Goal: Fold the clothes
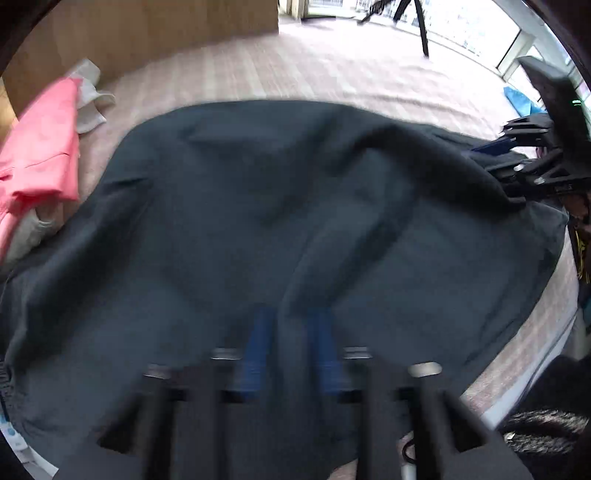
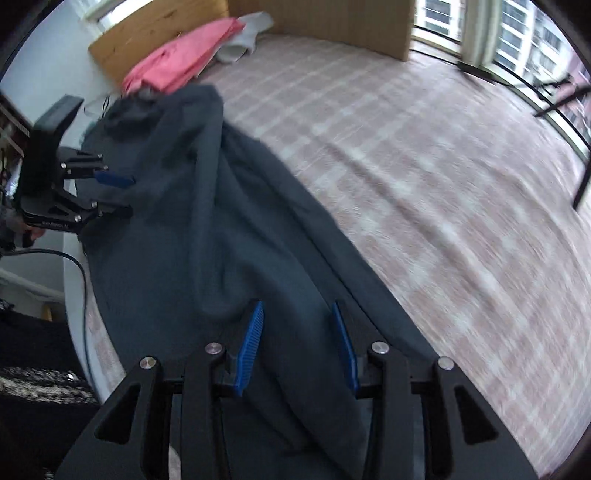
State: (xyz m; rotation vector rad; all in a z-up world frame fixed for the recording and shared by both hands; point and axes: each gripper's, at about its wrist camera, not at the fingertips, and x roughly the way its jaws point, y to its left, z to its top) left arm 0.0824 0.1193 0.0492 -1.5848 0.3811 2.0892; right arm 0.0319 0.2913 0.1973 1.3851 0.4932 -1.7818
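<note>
Blue-padded fingers of your left gripper (image 1: 288,347) sit nearest the lens in the left wrist view: set a narrow way apart, with a raised ridge of the dark garment (image 1: 258,221) running up between them. Motion blur hides whether the pads press the cloth, so you cannot tell if it is gripped.

Item, far left of that view: pink garment (image 1: 40,147), lying on a pale grey one (image 1: 90,99), both beside the dark garment's edge.

Item, centre: dark garment, spread across the bed (image 1: 314,74) with its pink plaid cover.

Item, right edge: your right gripper (image 1: 517,158), at the garment's far side, a green light on its body.

Right wrist view, left: your left gripper (image 2: 114,195), fingers apart, over the dark garment (image 2: 207,229). A small white marking on its body is too small to read.

Centre: your right gripper (image 2: 297,345), fingers moderately apart, a fold of dark cloth passing loosely between the pads.

Right: bare plaid bed (image 2: 424,184); pink garment (image 2: 177,66) near the wooden headboard (image 2: 147,29).
</note>
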